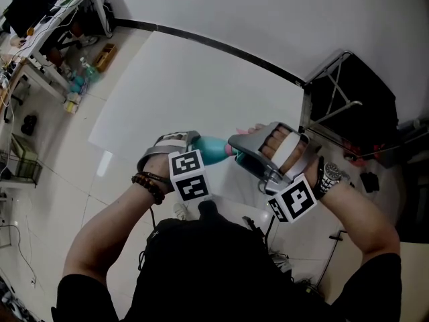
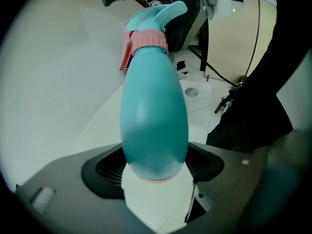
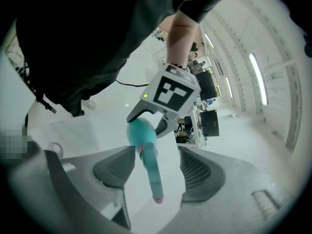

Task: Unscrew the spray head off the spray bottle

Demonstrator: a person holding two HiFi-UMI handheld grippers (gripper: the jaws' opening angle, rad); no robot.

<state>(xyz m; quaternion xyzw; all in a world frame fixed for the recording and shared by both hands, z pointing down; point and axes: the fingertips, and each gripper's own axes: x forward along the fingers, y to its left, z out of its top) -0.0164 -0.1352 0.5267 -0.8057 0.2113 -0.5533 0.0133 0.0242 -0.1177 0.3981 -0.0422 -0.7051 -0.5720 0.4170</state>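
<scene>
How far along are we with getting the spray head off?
Done: left gripper clamps the spray bottle by its body. In hand: right gripper open, jaws either side of the spray head, not gripping. Left: pink collar looks seated, so unscrewing remains.

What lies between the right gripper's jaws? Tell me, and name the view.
The spray head, with a gap on either side; the right gripper view shows it.
</scene>
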